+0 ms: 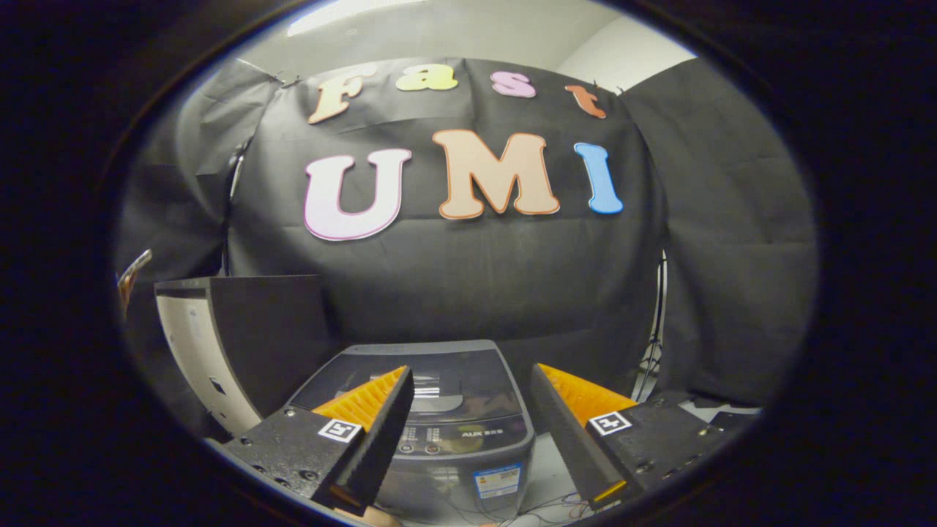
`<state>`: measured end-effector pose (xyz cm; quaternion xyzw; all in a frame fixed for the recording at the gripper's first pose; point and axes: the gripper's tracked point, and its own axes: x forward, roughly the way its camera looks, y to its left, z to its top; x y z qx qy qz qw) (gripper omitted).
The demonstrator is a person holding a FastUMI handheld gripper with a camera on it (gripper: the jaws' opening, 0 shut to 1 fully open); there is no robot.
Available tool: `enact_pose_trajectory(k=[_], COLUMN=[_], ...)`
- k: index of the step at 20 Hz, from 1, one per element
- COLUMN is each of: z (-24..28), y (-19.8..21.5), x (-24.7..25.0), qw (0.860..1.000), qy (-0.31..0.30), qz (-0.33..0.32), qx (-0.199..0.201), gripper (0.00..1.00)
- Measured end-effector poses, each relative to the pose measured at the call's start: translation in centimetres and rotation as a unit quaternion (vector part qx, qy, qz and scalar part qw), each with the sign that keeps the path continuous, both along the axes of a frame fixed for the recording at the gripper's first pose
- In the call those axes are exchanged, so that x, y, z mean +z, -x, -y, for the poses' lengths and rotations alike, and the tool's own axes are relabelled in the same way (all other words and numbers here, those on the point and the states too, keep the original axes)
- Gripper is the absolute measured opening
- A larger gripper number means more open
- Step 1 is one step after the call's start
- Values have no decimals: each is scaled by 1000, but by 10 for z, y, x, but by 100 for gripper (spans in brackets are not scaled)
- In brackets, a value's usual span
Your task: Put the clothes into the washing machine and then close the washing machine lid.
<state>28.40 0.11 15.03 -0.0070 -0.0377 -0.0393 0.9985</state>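
Note:
A grey top-loading washing machine stands below and ahead of me, framed between my two fingers. Its dark lid lies flat and shut over the tub, with the control panel on the edge nearest me. My gripper hovers above the machine's front, open, with nothing between its black and orange fingers. I see no clothes in this view.
A dark cabinet with a white side stands just left of the machine. Black cloth walls close in behind and to the right. A thin stand leg rises at the right. Cables lie on the floor beside the machine's front.

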Motion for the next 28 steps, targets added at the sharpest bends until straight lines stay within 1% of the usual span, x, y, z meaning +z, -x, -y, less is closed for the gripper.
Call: enact_pose_trajectory(k=[2, 4, 9, 14, 18, 20, 23, 26, 28], z=[4, 9, 1, -10, -16, -15, -14, -16, -16], y=[15, 23, 34, 41, 39, 38, 46, 44, 44], x=[-9, -23, -64, -97, -110, -116, -138, -132, -143], qw=[1000, 999, 999, 998, 996, 996, 992, 993, 991], qy=[4, -4, -34, 2, 6, 11, -5, 14, 27], qz=[30, 37, 8, -34, -45, -54, -100, -91, -114], qx=[3, 7, 36, 56, 71, 74, 80, 76, 72], gripper=[97, 97, 97, 97, 97, 97, 98, 97, 97])
